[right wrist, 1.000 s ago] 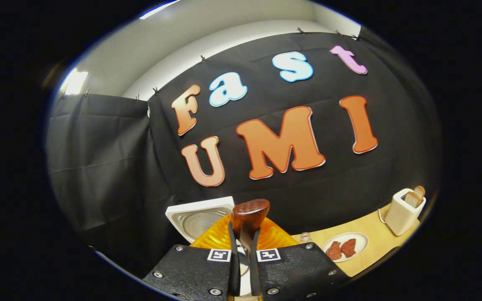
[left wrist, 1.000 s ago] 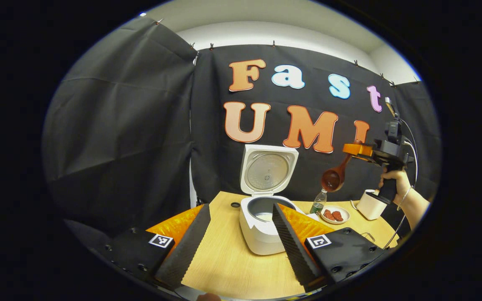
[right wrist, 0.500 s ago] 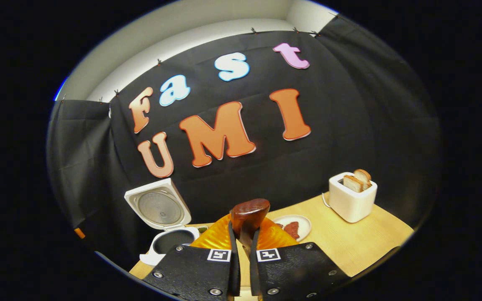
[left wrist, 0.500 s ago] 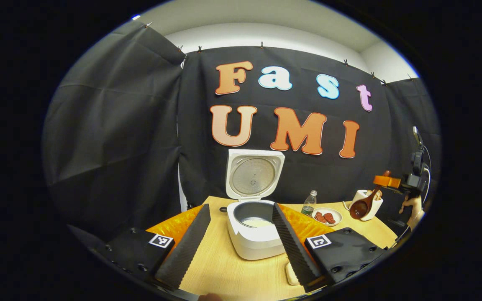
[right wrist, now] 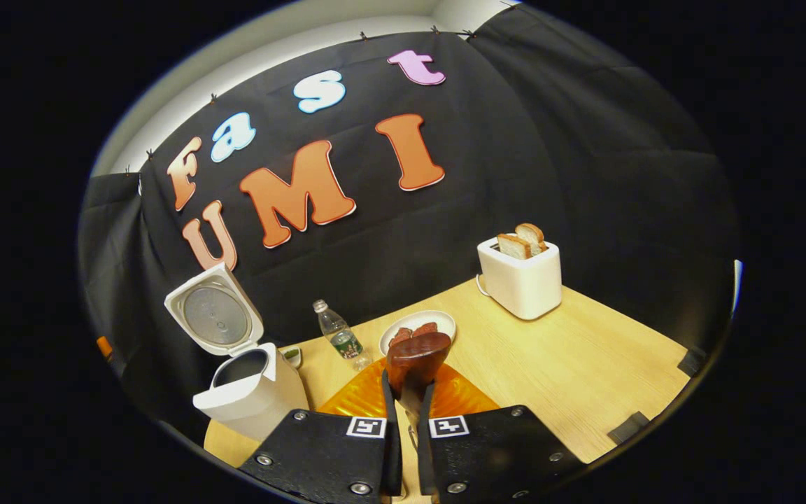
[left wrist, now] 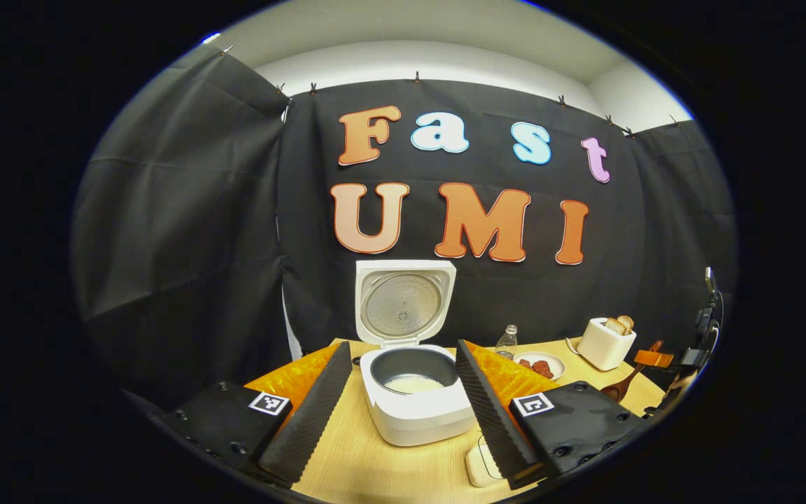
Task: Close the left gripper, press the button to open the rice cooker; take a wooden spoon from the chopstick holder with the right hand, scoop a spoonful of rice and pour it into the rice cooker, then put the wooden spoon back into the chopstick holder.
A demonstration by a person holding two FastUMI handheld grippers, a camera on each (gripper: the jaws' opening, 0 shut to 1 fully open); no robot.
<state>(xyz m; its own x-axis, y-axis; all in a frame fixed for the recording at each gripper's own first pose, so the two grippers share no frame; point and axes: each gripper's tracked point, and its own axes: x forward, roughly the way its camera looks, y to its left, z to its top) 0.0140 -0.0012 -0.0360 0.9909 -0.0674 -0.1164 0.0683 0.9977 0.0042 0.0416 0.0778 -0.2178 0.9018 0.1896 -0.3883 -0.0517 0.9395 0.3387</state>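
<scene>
- Black-cloth booth wall (left wrist: 186,231) behind, pale wooden surface (right wrist: 571,350) below, carrying everything.
- Left gripper (left wrist: 403,350): jaws wide apart, gripping nothing, framing the white rice cooker (left wrist: 413,413) straight ahead.
- Right gripper (right wrist: 408,385): jaws closed on the handle of the dark brown wooden spoon (right wrist: 418,353), both fingers pressing it. Long axis running forward along the fingers, bowl sticking out past the tips.
- From the left gripper view, seen well off to the right of the cooker, low over the surface's right edge, beyond the white toaster (left wrist: 606,343).
- From the right gripper view, cooker off to the left and apart from the spoon bowl; toaster ahead to the right, two bread slices standing in its slots.
- Which way the chopstick holder lies from the jaws: cannot tell. Right hand alone carrying the spoon, so judged the one to return it.
- Cooker: hinged lid (left wrist: 403,304) standing upright, dark inner pot open, a pale whitish layer on its bottom, likely rice, so pour judged done.
- Spoon bowl: contents not readable from behind.
- Small clear plastic bottle (right wrist: 338,336) upright between cooker and round white plate (right wrist: 438,318); reddish-brown pieces on the plate.
- Small cream rounded object (left wrist: 478,465) just beside the cooker's front; nature unclear.
</scene>
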